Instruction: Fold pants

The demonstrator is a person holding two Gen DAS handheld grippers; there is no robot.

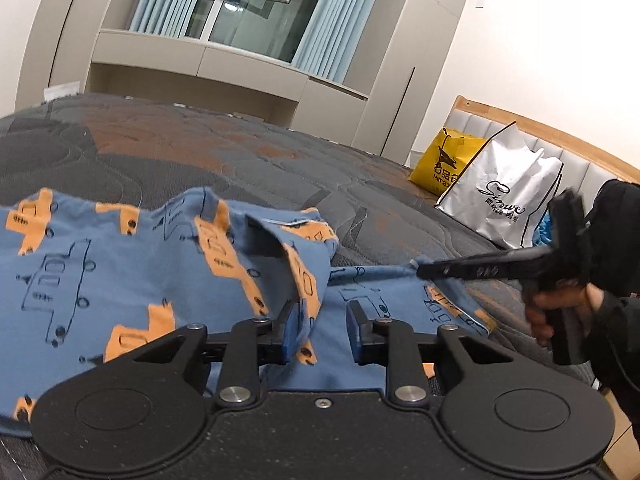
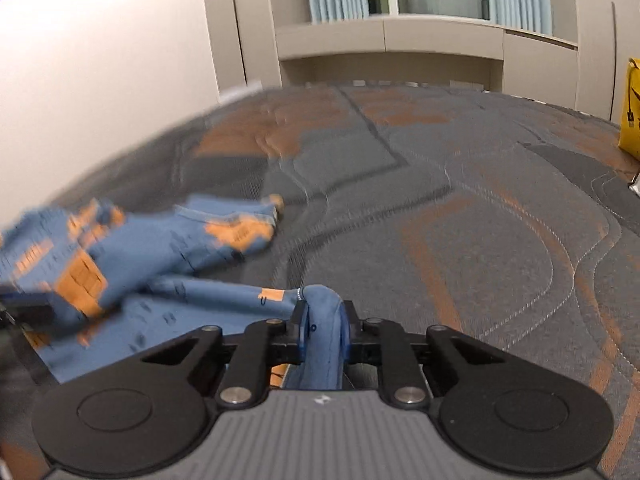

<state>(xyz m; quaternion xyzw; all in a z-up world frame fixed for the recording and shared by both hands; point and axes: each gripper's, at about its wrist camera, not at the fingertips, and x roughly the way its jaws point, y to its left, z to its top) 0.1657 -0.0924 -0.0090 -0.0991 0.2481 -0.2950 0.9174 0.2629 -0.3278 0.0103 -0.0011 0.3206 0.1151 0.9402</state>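
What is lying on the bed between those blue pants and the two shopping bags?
Nothing but bare quilted bedspread, as the left wrist view shows. The pants sit apart from the yellow bag and white bag.

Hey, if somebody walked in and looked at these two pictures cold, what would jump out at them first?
The blue pants with orange truck prints, rumpled on the gray and orange quilted mattress, draw the eye first. The right tool is shut on a bunched fold of them, while the left tool sits open with a raised fold of fabric between its fingers. Behind, a yellow bag and a silver shopping bag lean against the headboard.
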